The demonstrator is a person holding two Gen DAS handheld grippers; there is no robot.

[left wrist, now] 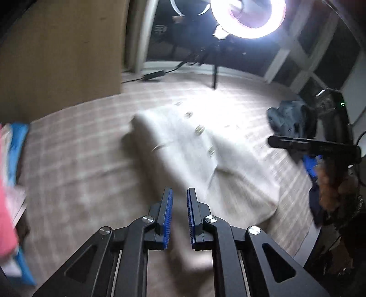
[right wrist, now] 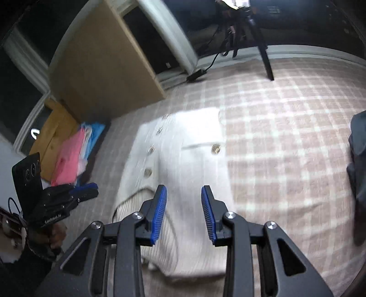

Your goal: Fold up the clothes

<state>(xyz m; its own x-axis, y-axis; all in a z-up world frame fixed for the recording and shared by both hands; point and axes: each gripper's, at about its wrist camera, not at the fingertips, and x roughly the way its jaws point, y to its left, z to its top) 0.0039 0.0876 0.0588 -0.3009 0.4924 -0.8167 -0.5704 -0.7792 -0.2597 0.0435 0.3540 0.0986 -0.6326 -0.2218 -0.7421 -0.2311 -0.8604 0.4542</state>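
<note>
A white knit jacket [left wrist: 183, 146] with gold buttons lies spread on the checked pink bed cover [left wrist: 75, 160]. The left wrist view is blurred. My left gripper [left wrist: 179, 194] hovers over the jacket's near part, its blue pads a narrow gap apart with nothing between them. In the right wrist view the jacket [right wrist: 194, 146] lies buttons up, with a ribbed part near the camera. Above that near edge my right gripper [right wrist: 184, 189] stands open and empty. The left gripper [right wrist: 88, 189] shows at the left beside the jacket, and the right gripper [left wrist: 310, 168] at the right edge.
Folded pink and blue clothes [right wrist: 71, 157] are stacked at the left by a brown board [right wrist: 103, 68]. A dark blue-grey garment [left wrist: 288, 116] lies crumpled at the right. A tripod leg [right wrist: 266, 61] under a ring light [left wrist: 249, 16] stands at the far edge, beside a power adapter [right wrist: 195, 74].
</note>
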